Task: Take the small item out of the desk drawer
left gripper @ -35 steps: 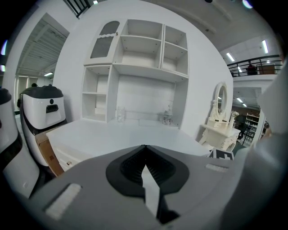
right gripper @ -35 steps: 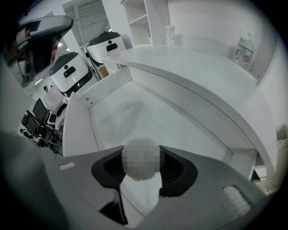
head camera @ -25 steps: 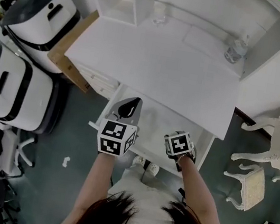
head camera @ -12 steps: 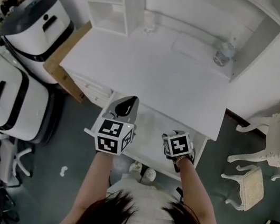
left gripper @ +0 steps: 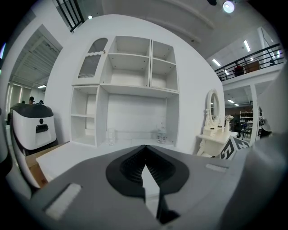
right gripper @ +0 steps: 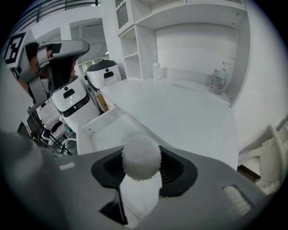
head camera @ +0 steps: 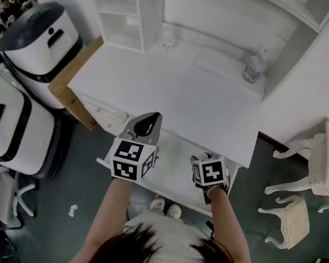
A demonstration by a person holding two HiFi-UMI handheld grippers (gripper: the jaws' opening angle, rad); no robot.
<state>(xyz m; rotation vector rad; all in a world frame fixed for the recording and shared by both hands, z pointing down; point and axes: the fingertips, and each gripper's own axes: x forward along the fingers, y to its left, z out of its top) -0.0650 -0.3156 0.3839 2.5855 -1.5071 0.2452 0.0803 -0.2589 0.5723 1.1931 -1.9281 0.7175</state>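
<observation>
Left gripper [left gripper: 145, 155]: jaws closed, tips meeting, nothing between them. In the head view it stands at centre frame, over the left end of the open white drawer [head camera: 176, 155].

Right gripper [right gripper: 142, 168]: jaws part-way apart and clamped on a small white fuzzy ball [right gripper: 141, 156], which fills the gap between the black ribbed pads. In the right gripper view the ball sits at lower centre, clear of the drawer, whose bare white interior shows at centre left. In the head view this gripper is at centre right, over the right end of the drawer.

The drawer is pulled out from under the front edge of the white table [head camera: 171, 91]. A clear plastic bottle [head camera: 256, 67] stands at the table's rear right, upper right of centre. Two white-and-black machines [head camera: 39, 36] stand at the left of the frame.
</observation>
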